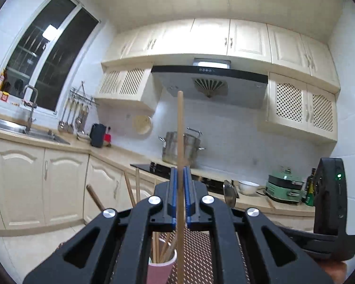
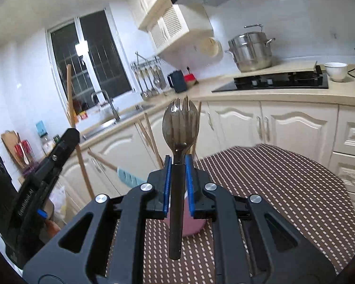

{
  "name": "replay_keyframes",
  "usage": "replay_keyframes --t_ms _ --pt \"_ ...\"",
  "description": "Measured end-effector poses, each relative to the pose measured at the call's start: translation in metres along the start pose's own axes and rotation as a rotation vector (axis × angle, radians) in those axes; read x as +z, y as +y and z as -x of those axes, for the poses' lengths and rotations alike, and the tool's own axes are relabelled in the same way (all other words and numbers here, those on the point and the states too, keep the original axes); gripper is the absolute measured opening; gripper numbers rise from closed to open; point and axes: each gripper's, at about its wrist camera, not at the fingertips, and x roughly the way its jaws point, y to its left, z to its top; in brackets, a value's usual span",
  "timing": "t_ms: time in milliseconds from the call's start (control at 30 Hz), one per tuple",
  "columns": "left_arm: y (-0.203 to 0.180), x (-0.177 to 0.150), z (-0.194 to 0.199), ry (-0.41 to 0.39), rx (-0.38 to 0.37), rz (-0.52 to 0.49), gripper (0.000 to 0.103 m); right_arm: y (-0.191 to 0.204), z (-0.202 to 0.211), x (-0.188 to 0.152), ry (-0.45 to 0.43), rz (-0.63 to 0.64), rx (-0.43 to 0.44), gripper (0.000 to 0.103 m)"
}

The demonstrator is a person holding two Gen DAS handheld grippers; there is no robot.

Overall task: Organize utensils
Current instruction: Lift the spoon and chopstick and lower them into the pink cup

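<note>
My left gripper point(image 1: 180, 172) is shut on a single wooden chopstick point(image 1: 180, 127), which stands upright between the blue pads. Below it a pink cup point(image 1: 162, 268) holds several more chopsticks. My right gripper point(image 2: 178, 163) is shut on the handle of a dark spork point(image 2: 180, 124), whose head points up and away. The pink cup point(image 2: 193, 226) sits on the table just behind and under this gripper's fingers. In the right wrist view the left gripper point(image 2: 68, 139) shows at the left with its chopstick point(image 2: 69, 99). A pale blue spatula point(image 2: 130, 177) with a wooden handle leans out of the cup.
A round table with a brown dotted cloth point(image 2: 284, 189) carries the cup. Cream cabinets and a counter point(image 2: 284, 94) run behind it, with a black hob point(image 2: 272, 82), a steel steamer pot point(image 2: 250, 52), a white bowl point(image 2: 335, 71) and a sink point(image 1: 9, 126).
</note>
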Motion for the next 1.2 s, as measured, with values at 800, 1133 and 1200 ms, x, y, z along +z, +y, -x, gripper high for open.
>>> replay_keyframes --t_ms 800,1133,1200 --pt "-0.003 -0.030 -0.076 -0.135 0.200 -0.023 0.006 -0.017 -0.063 0.009 -0.164 0.006 0.184 0.012" --pt "0.006 -0.048 -0.093 -0.059 0.229 -0.046 0.006 -0.025 -0.068 0.000 -0.174 0.001 0.211 0.012" --pt "0.009 -0.050 -0.093 -0.043 0.228 -0.044 0.006 -0.024 -0.069 0.000 -0.173 0.007 0.209 0.012"
